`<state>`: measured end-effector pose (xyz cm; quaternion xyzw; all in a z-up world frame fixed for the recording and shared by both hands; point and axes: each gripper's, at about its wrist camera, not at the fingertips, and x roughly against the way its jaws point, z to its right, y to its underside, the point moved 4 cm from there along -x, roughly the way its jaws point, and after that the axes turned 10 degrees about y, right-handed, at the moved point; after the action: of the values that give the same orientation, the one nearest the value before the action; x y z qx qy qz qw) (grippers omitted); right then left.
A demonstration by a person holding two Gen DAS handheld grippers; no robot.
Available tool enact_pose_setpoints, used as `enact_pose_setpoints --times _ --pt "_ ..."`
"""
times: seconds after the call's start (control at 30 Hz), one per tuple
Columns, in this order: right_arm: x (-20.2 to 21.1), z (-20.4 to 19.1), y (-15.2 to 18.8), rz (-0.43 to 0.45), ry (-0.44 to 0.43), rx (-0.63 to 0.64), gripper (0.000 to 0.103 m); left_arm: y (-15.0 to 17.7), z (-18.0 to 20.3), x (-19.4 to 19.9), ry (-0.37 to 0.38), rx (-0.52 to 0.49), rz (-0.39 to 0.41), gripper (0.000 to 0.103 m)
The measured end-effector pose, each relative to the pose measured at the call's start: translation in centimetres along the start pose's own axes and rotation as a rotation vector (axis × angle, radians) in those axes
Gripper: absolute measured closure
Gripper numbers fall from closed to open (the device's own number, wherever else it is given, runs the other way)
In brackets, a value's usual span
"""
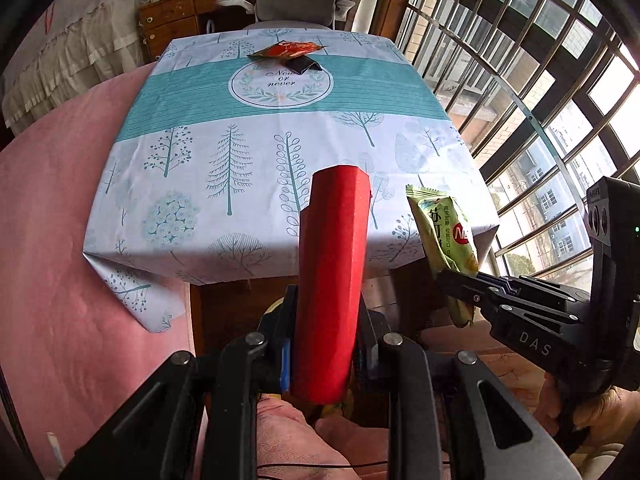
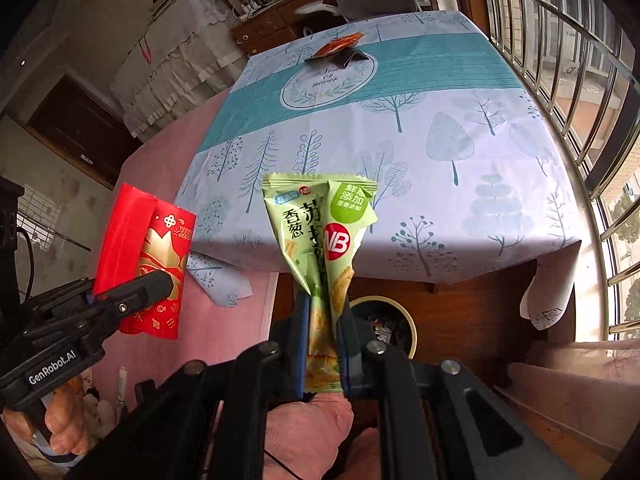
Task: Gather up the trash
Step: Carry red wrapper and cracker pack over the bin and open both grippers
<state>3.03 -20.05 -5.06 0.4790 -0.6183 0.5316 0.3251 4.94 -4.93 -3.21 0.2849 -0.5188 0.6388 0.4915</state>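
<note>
Left gripper (image 1: pixel 326 344) clamped on red envelope (image 1: pixel 334 280): jaws pinch its lower part, rest stands up ahead of the fingers. From the right wrist view same red envelope (image 2: pixel 148 256) shows gold print on its face, held off the near-left corner of the table, over pink fabric (image 2: pixel 224 328).

Right gripper (image 2: pixel 323 344) closed on green snack wrapper (image 2: pixel 320 248): pads squeeze the lower half, top flares out above the fingers. From the left wrist view green snack wrapper (image 1: pixel 444 236) hangs just off the near-right table corner, pinched near its bottom by right gripper (image 1: pixel 460 284).

Both items held clear of the tree-print tablecloth (image 1: pixel 260 136), in front of the near table edge.

Round trash bin (image 2: pixel 412 320) on the floor below the near edge, just behind the right gripper fingers; dark scraps inside, contents too small to tell.

Orange wrapper (image 1: pixel 286 49) and dark wrapper (image 1: pixel 302 65) lying touching at the far side of the tablecloth, by the round printed emblem. Barred window (image 1: pixel 540 80) along the right side.
</note>
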Motion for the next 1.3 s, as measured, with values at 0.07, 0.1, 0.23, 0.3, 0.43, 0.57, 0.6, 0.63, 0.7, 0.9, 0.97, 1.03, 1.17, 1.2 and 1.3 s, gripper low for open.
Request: enact_pose_setpoints --times 0.07,0.1,0.23,0.3,0.43,0.57,0.6,0.63,0.7,0.9,0.97,1.03,1.17,1.2,1.3 --pt "-0.9 0.1 1.2 -0.031 0.008 -0.005 0.091 1.3 -0.1 -0.7 0.001 0.002 -0.016 0.082" --pt "-1.4 0.1 1.7 -0.042 0.016 -0.002 0.091 1.9 -0.2 -1.2 -0.002 0.002 -0.023 0.082" --pt "-4.5 0.1 4.2 -0.111 0.041 -0.019 0.091 4.3 -1.7 -4.1 0.007 0.027 -0.082 0.082" --pt "-6.5 0.1 5.6 -0.149 0.053 -0.042 0.091 5.7 -2.8 -6.1 0.02 0.047 -0.116 0.082" --pt "-11.4 -0.1 7.9 -0.211 0.07 -0.082 0.091 8.2 -5.6 -10.5 0.043 0.092 -0.16 0.082" --pt "-17.9 0.4 10.0 -0.269 0.084 -0.143 0.091 10.3 -8.8 -15.9 0.052 0.144 -0.211 0.082" --pt "-19.4 0.6 10.4 -0.276 0.091 -0.155 0.091 10.7 -9.4 -17.2 0.057 0.151 -0.217 0.082" --pt "-21.2 0.8 10.9 -0.285 0.1 -0.166 0.091 11.1 -10.0 -18.5 0.062 0.154 -0.219 0.081" --pt "-24.5 1.3 11.7 -0.304 0.105 -0.195 0.091 11.8 -11.0 -21.3 0.067 0.155 -0.226 0.081" --pt "-33.3 3.7 14.7 -0.349 0.142 -0.264 0.09 13.8 -13.2 -29.5 0.074 0.132 -0.264 0.077" --pt "-35.3 4.3 15.6 -0.351 0.151 -0.274 0.088 14.5 -13.2 -31.5 0.067 0.116 -0.27 0.075" --pt "-36.7 4.9 16.4 -0.35 0.154 -0.285 0.087 15.0 -13.5 -33.0 0.065 0.111 -0.276 0.071" --pt "-38.1 6.0 17.5 -0.342 0.136 -0.328 0.076 15.5 -14.5 -34.4 0.061 0.107 -0.278 0.041" --pt "-38.2 6.1 17.6 -0.34 0.131 -0.336 0.064 15.6 -14.8 -34.7 0.057 0.104 -0.277 0.031" --pt "-38.1 6.1 17.7 -0.307 0.138 -0.338 0.037 15.8 -15.1 -34.6 0.04 0.093 -0.275 0.02"
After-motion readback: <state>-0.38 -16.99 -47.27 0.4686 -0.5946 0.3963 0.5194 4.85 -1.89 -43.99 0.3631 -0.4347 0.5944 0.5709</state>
